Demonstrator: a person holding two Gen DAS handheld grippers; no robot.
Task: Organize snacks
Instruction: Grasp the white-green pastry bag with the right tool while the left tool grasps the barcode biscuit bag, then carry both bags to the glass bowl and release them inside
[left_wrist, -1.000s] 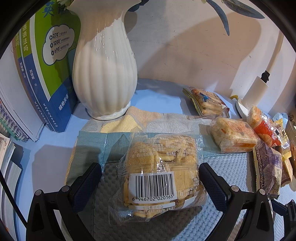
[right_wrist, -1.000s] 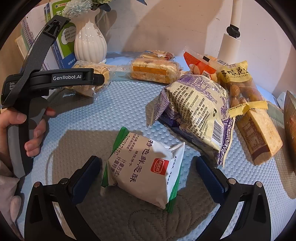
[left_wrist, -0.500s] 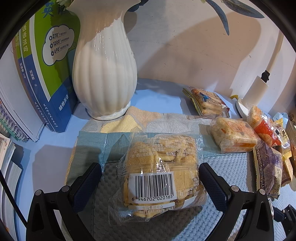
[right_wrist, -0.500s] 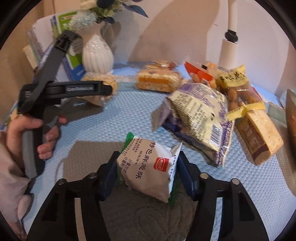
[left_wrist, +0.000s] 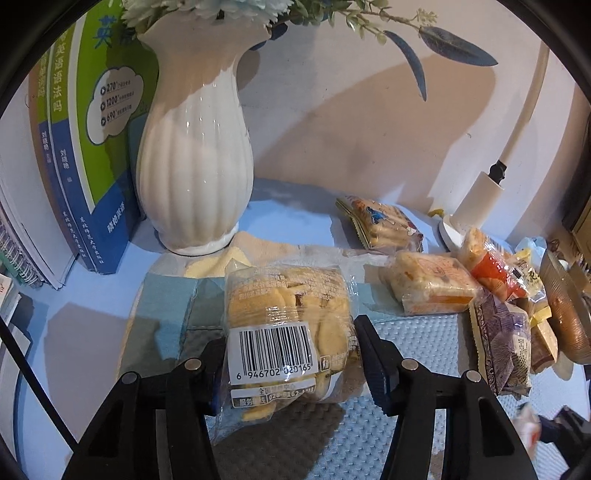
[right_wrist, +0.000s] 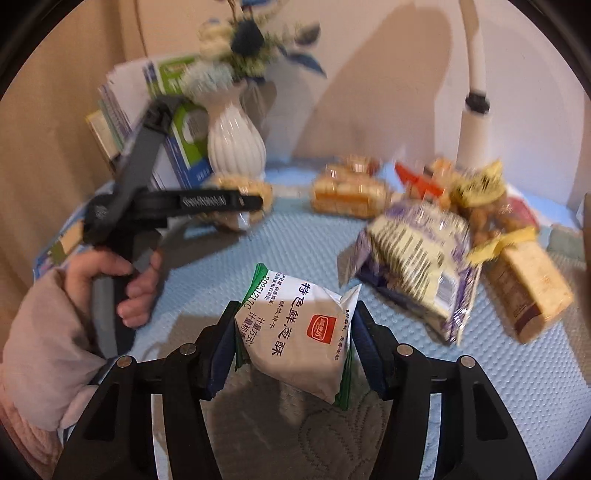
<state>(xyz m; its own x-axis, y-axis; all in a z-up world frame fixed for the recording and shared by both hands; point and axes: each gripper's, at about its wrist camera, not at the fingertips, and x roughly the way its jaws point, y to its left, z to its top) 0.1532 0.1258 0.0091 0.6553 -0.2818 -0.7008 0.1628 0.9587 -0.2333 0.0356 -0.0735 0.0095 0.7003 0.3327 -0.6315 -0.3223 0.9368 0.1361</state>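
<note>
A clear bag of round yellow cookies (left_wrist: 284, 306) with a barcode label lies on the blue textured mat (left_wrist: 417, 339) in front of the vase. My left gripper (left_wrist: 290, 343) has it between its jaws, which are closing, and both pads touch the bag's sides. The right wrist view shows that left gripper (right_wrist: 251, 206) from the side, held by a person's hand (right_wrist: 125, 280). My right gripper (right_wrist: 295, 343) is shut on a white pastry packet (right_wrist: 291, 325) with a red logo and green edges, tilted a little above the mat (right_wrist: 258, 251).
A white ribbed vase (left_wrist: 195, 166) and upright books (left_wrist: 85, 147) stand at the back left, a white lamp base (left_wrist: 476, 206) at the back right. An orange-filled cake packet (left_wrist: 428, 284), a biscuit pack (left_wrist: 380, 221), a red packet (left_wrist: 491, 269) and a purple bag (right_wrist: 417, 254) crowd the right.
The left jaws went from wide apart to closed in on the cookie bag. The right jaws closed on the white packet half a second ago and have since raised it off the mat.
</note>
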